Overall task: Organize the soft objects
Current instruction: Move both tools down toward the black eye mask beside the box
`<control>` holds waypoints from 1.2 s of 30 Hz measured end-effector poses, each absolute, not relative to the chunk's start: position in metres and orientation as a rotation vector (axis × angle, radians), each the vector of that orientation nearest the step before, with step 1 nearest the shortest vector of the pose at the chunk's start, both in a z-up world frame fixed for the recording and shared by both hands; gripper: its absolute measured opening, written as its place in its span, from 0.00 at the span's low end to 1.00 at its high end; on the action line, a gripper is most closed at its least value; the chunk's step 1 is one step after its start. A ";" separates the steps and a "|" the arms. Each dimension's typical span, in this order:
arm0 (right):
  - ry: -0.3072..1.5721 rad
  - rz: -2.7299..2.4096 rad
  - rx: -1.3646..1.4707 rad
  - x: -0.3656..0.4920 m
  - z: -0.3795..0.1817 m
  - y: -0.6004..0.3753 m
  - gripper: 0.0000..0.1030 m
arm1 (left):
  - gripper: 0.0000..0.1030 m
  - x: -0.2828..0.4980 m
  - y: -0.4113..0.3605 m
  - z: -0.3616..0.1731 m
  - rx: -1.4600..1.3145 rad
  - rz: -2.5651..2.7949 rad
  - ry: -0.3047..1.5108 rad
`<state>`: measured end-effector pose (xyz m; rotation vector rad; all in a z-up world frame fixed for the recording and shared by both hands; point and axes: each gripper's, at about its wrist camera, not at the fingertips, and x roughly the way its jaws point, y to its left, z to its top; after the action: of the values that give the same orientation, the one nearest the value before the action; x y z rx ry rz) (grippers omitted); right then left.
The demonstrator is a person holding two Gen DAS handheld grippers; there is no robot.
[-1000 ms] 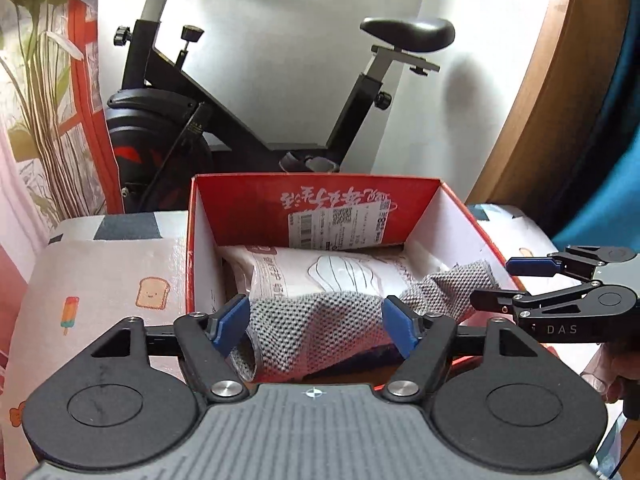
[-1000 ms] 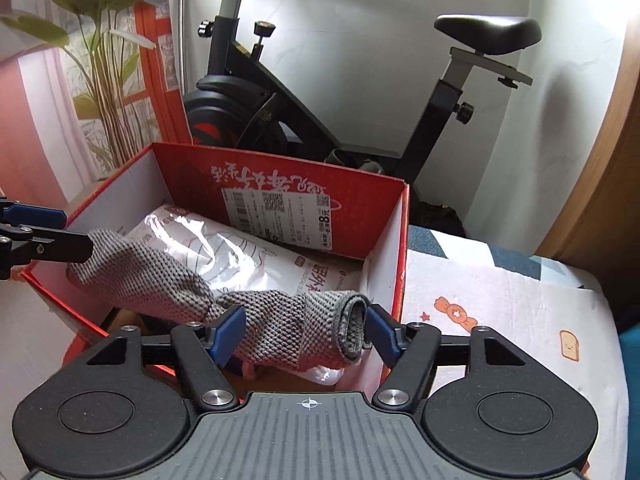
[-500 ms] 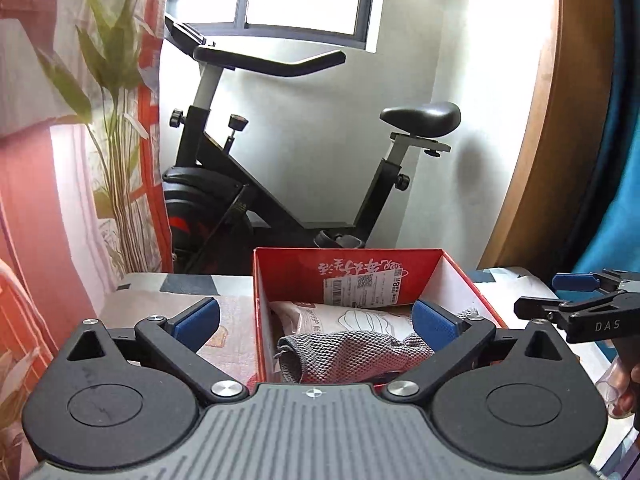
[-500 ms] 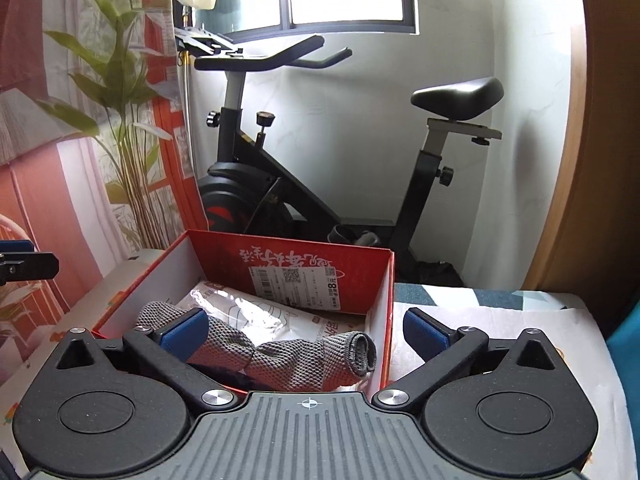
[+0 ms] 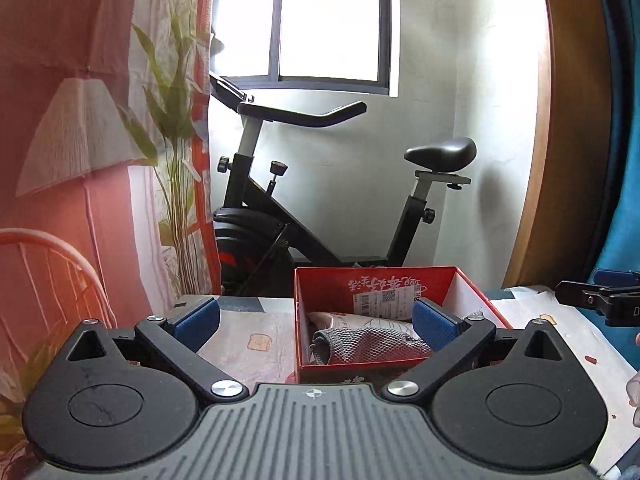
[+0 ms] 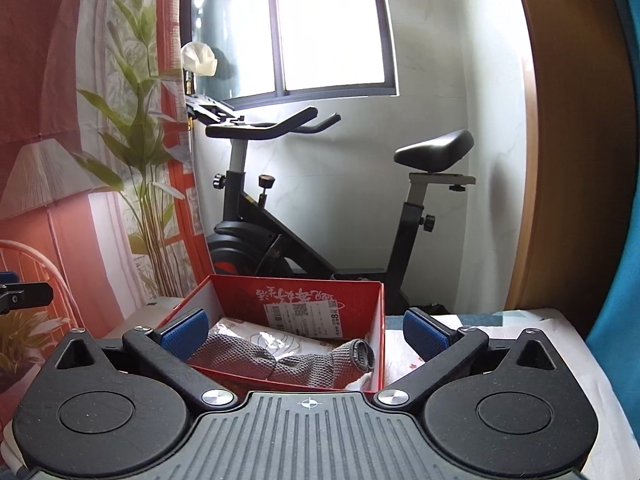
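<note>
I see the open red cardboard box on the printed tablecloth, with the grey knitted cloth lying inside on a plastic-wrapped packet. One end nears the rim and may flop out. Both my left gripper and right gripper, previously clamping it, now stand wide, empty, and farther back.

The shipping label on the red box shows "8".

We see the grey knitted cloth lying crumpled along the near side of the open red cardboard box, one rolled end to the right, resting on a white plastic-wrapped packet (print unreadable)
</note>
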<state>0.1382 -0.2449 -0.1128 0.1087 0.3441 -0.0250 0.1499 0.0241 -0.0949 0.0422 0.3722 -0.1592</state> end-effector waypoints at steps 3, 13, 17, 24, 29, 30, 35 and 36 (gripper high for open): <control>0.342 -0.024 0.128 0.122 -0.119 -0.241 1.00 | 1.00 0.138 0.025 -0.097 0.024 -0.176 0.381; 0.367 -0.039 0.189 0.081 -0.148 -0.235 1.00 | 1.00 0.117 0.039 -0.134 -0.044 -0.133 0.489; 0.369 -0.043 0.168 0.073 -0.161 -0.229 1.00 | 1.00 0.111 0.046 -0.144 -0.036 -0.124 0.495; 0.422 -0.037 0.175 0.077 -0.192 -0.222 1.00 | 1.00 0.114 0.050 -0.168 -0.066 -0.126 0.550; 0.467 -0.036 0.163 0.082 -0.211 -0.220 1.00 | 1.00 0.121 0.050 -0.191 -0.064 -0.129 0.611; 0.477 -0.036 0.164 0.083 -0.215 -0.220 1.00 | 1.00 0.123 0.051 -0.195 -0.069 -0.131 0.626; 0.535 -0.034 0.193 0.091 -0.234 -0.222 1.00 | 1.00 0.134 0.058 -0.216 -0.111 -0.137 0.694; 0.547 -0.031 0.200 0.093 -0.239 -0.224 1.00 | 1.00 0.136 0.059 -0.219 -0.117 -0.138 0.703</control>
<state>0.0927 -0.2237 -0.2387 0.2004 0.5467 -0.0311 0.1357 0.0588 -0.2185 -0.1166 0.7027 -0.1383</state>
